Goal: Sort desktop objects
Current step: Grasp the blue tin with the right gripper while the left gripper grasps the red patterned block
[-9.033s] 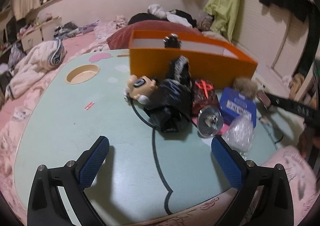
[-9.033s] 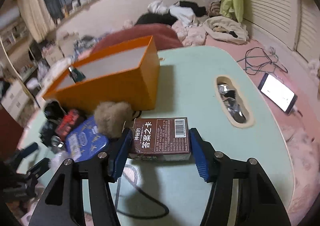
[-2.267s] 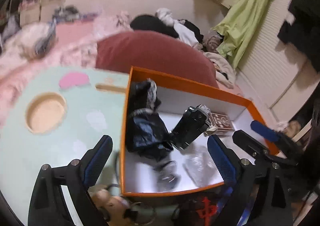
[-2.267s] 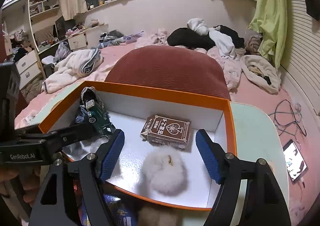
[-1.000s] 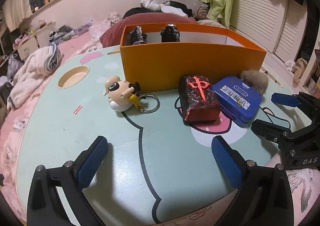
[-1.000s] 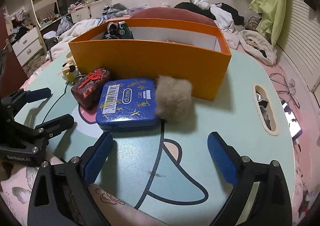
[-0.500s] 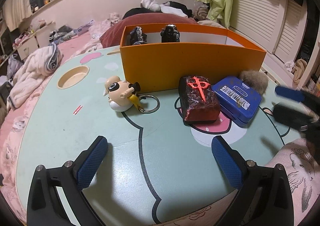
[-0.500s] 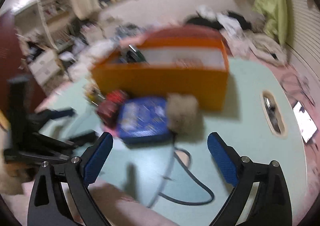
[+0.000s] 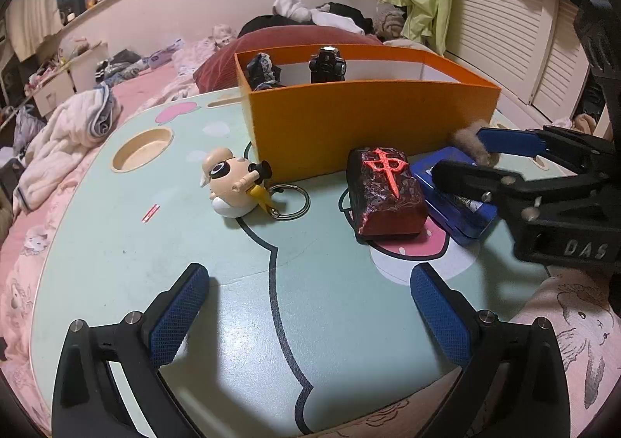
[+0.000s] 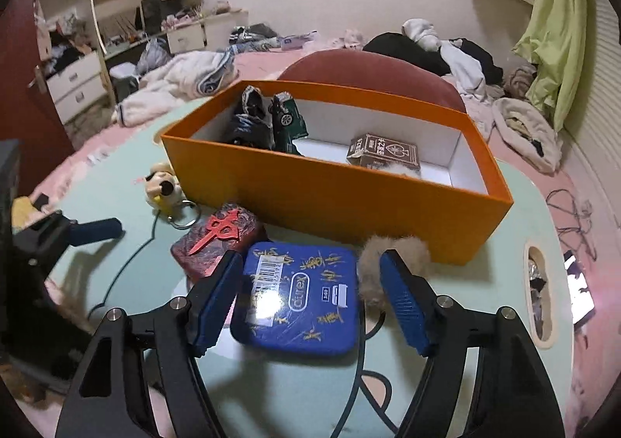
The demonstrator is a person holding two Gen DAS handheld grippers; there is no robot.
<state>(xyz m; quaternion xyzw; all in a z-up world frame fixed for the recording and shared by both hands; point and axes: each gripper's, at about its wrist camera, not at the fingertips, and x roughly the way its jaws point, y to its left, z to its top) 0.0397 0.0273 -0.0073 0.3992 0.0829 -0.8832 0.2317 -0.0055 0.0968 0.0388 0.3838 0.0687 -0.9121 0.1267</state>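
Observation:
My right gripper (image 10: 310,294) straddles the blue tin (image 10: 302,298) on the pale green table (image 10: 446,379). Its jaws are closing, with a gap still showing between the right pad and the tin. A brown fur ball (image 10: 372,263) touches the tin's far right corner. A red block with a raised red sign (image 10: 221,236) lies left of the tin, and a pig keychain (image 9: 233,181) further left. The orange box (image 10: 349,197) behind holds a toy car (image 10: 287,119), a black bundle (image 10: 248,123), a card pack (image 10: 384,150) and a white fur ball. My left gripper (image 9: 308,315) hovers open over bare table.
A round cup recess (image 9: 141,152) sits at the table's far left and a slot with foil (image 10: 537,294) at its right edge. A lit phone (image 10: 578,294) and cables lie on the pink bedding beyond. A red cushion (image 10: 368,69) is behind the box.
The right gripper has swung forward and in, so that the blue tin now lies between its fingers, and its jaws have narrowed. The left gripper has stayed put.

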